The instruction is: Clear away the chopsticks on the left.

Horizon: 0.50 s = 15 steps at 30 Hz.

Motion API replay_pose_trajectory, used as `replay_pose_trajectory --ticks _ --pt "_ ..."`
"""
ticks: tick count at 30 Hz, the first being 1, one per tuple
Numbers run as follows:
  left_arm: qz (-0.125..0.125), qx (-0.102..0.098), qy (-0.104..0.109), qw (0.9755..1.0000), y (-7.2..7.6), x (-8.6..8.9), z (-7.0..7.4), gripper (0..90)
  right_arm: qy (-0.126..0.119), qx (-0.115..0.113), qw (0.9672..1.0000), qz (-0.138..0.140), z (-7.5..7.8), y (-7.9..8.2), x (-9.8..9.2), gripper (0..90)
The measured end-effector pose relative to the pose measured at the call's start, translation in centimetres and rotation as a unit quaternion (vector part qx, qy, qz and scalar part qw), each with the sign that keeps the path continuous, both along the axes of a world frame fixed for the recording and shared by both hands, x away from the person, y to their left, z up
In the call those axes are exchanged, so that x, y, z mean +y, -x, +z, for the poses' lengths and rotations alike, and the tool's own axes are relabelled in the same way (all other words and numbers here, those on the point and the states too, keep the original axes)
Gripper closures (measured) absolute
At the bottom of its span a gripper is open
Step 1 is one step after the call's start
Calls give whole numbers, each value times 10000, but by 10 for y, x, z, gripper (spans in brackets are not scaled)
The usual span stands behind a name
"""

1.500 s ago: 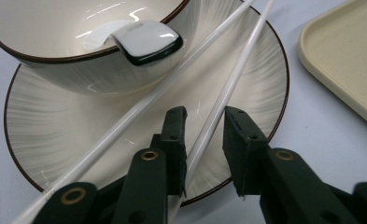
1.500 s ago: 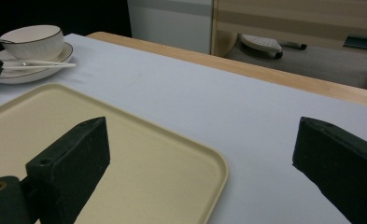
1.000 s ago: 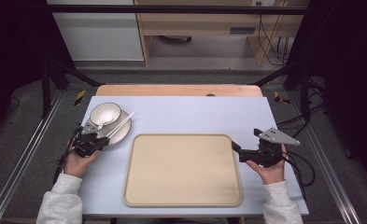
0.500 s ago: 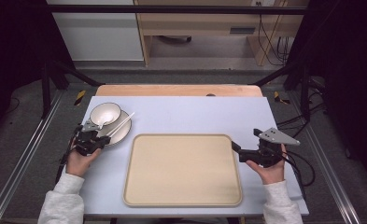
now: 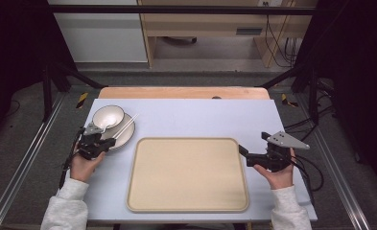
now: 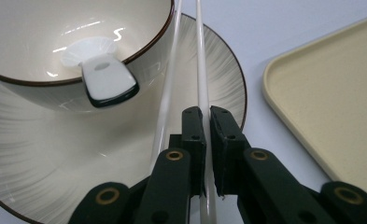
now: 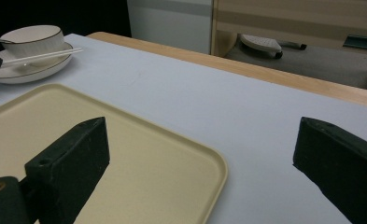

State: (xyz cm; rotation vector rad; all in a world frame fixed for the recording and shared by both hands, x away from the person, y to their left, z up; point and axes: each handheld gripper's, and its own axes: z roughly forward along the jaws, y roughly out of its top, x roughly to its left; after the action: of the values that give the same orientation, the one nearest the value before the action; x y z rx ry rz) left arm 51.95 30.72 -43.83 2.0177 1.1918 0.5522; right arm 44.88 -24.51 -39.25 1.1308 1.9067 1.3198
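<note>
left gripper view, fingers (image 6: 208, 122) clamping one chopstick (image 6: 201, 70)

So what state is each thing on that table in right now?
Left gripper: shut on one chopstick.
Right gripper: open, holding nothing, by the tray's right edge.
Chopsticks: lying across the plate beside the bowl, one pinched, the other free.
Bowl: upright on the plate, with a spoon in it.
Spoon: resting inside the bowl.
Plate: flat on the table, under the bowl.
Tray: flat, empty.
</note>
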Motion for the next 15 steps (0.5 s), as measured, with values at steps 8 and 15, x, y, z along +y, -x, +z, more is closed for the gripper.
replay_pose_trajectory --ticks 8,15 --pt "110 -156 183 9996 13 -12 11 847 -26 -34 10000 -36 2 1 -3 40" --pt "172 -244 176 9994 25 -27 16 847 -54 -40 10000 -52 3 2 -4 38"
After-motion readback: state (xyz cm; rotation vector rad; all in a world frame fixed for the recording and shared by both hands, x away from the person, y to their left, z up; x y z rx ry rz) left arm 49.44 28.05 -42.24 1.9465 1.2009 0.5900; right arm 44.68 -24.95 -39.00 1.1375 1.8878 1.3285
